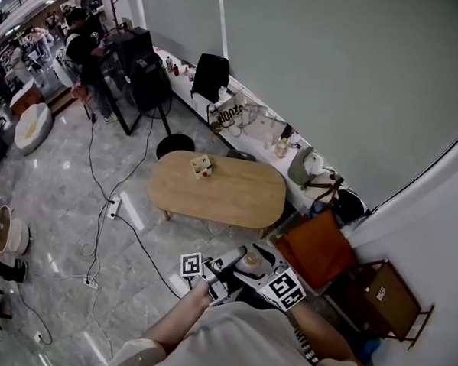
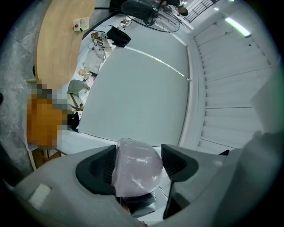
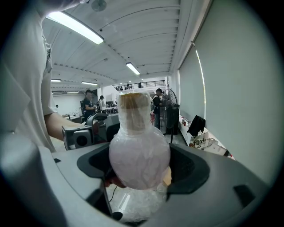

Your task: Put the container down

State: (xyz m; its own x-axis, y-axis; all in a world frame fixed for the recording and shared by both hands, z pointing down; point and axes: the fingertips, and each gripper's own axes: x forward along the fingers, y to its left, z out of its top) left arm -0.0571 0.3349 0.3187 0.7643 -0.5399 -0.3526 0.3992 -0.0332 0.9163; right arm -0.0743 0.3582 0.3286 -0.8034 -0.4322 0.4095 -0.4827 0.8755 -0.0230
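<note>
Evidently the container (image 3: 138, 153) was in the air, close in front of the person's chest and well apart from the oval wooden table (image 1: 221, 192). It was a round-bellied bottle wrapped in clear film, with a narrow neck and a tan, cork-coloured top. Its long axis stood about upright, neck and top pointing up toward the ceiling lights; the head view looked down onto the tan top.

The right gripper (image 3: 141, 165) had its dark jaws closed round the wide belly, one pad pressed against each side. The left gripper (image 2: 138, 160) met the container from the other side, and its jaws were narrowed on a film-wrapped bulge; the left pad touched the wrap, while contact on the right pad seemed likely but was hard to confirm. Both grippers sat close together, their marker cubes facing upward.

On the table lay a small box (image 1: 201, 165), nearer the far end.
</note>
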